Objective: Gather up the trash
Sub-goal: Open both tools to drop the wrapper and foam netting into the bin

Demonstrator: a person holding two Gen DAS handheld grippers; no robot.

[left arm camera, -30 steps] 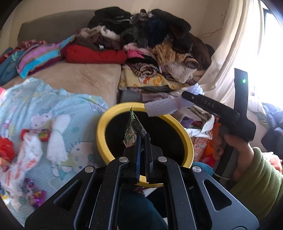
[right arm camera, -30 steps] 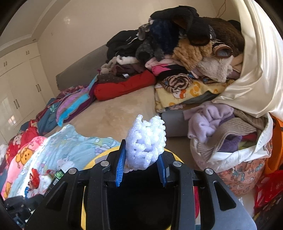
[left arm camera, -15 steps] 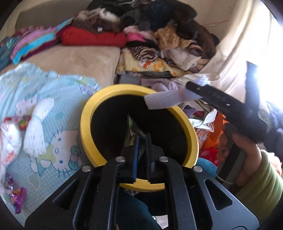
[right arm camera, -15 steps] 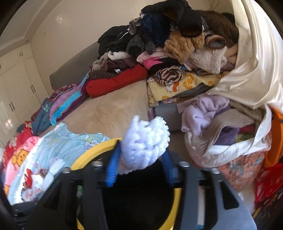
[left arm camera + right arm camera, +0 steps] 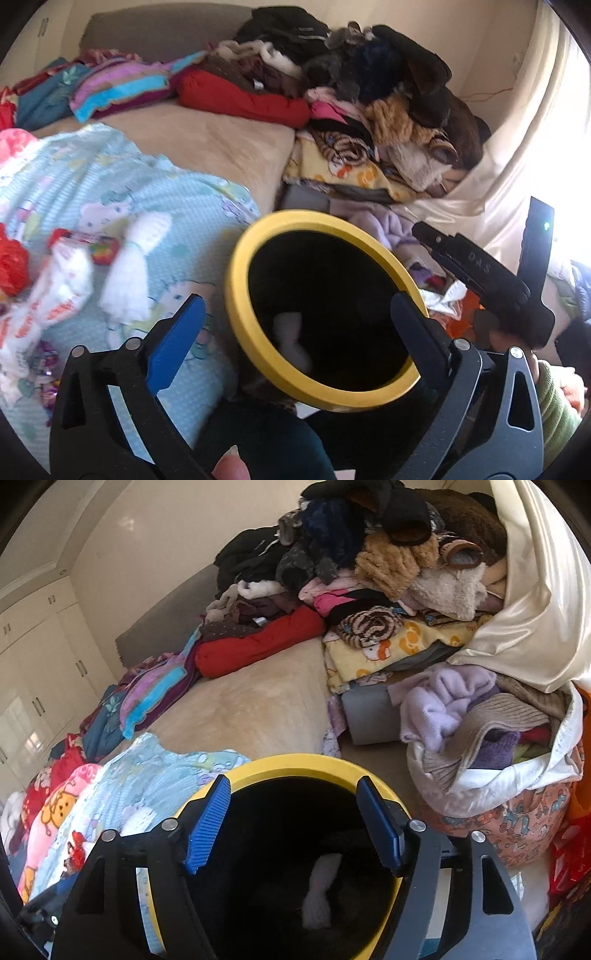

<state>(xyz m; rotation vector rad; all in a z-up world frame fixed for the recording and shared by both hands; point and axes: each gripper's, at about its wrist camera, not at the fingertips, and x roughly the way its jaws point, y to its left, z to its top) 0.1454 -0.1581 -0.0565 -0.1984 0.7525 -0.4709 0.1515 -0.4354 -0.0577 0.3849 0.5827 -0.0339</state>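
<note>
Bin: upright beside the bed, mouth tilted toward both cameras.
Foam scrap: inside bin, long axis roughly upright; outline dim.
Left hand-held gripper: released, just opened, empty.
Right hand-held gripper: released, just opening, empty.

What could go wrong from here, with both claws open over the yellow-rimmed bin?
1. The bin looks tilted at the bed's edge, its yellow rim close to the left claw; a knock on withdrawal might tip it and spill the white foam piece inside.
2. Wrappers and a white scrap still lie on the blue blanket; a grab could catch the fabric too.
3. The right claw sits close by, so the two might collide.
</note>
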